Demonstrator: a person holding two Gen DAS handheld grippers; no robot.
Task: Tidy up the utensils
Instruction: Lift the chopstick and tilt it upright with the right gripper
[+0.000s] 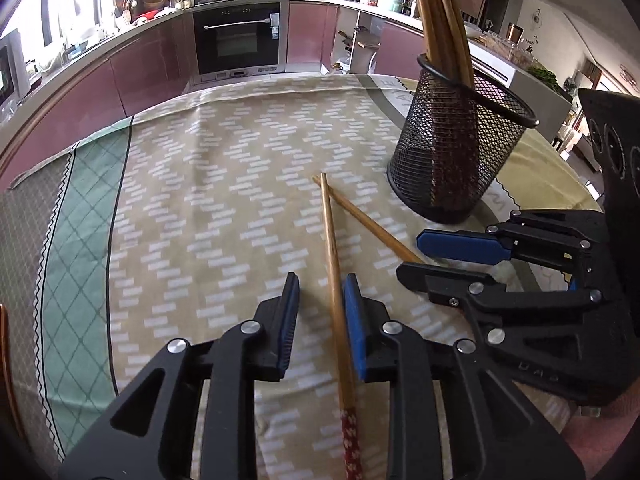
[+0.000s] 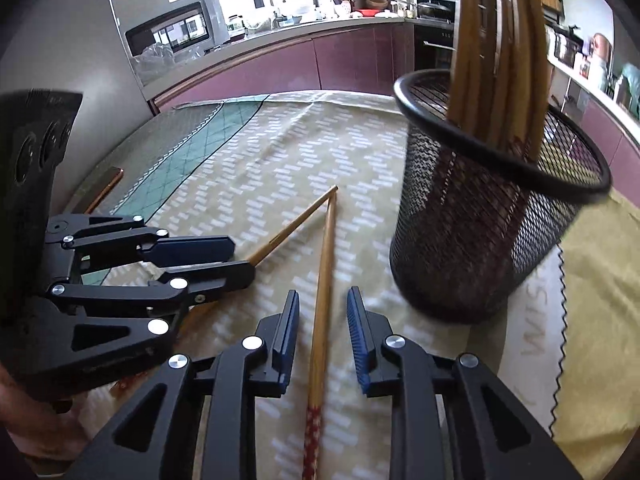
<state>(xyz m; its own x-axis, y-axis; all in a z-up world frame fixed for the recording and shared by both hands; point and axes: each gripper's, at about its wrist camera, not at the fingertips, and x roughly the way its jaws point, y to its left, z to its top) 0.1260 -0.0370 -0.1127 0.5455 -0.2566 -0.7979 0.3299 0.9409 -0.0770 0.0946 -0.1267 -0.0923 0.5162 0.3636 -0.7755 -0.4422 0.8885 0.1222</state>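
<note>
Two wooden chopsticks lie on the patterned tablecloth with their thin tips meeting in a V. In the left wrist view my left gripper point(image 1: 322, 280) is open, its jaws on either side of one chopstick point(image 1: 335, 288) that has a red patterned end. My right gripper point(image 1: 412, 252) is open beside the other chopstick point(image 1: 368, 220). In the right wrist view the right gripper point(image 2: 323, 298) straddles a chopstick point(image 2: 323, 300), and the left gripper point(image 2: 242, 256) is open around the other chopstick point(image 2: 292, 226). A black mesh holder point(image 1: 456, 152) point(image 2: 488, 220) stands upright with several chopsticks in it.
The tablecloth point(image 1: 200, 200) covers a round table; its edge curves past the holder on the right. Kitchen counters, an oven point(image 1: 238, 36) and a microwave point(image 2: 176, 28) line the far walls.
</note>
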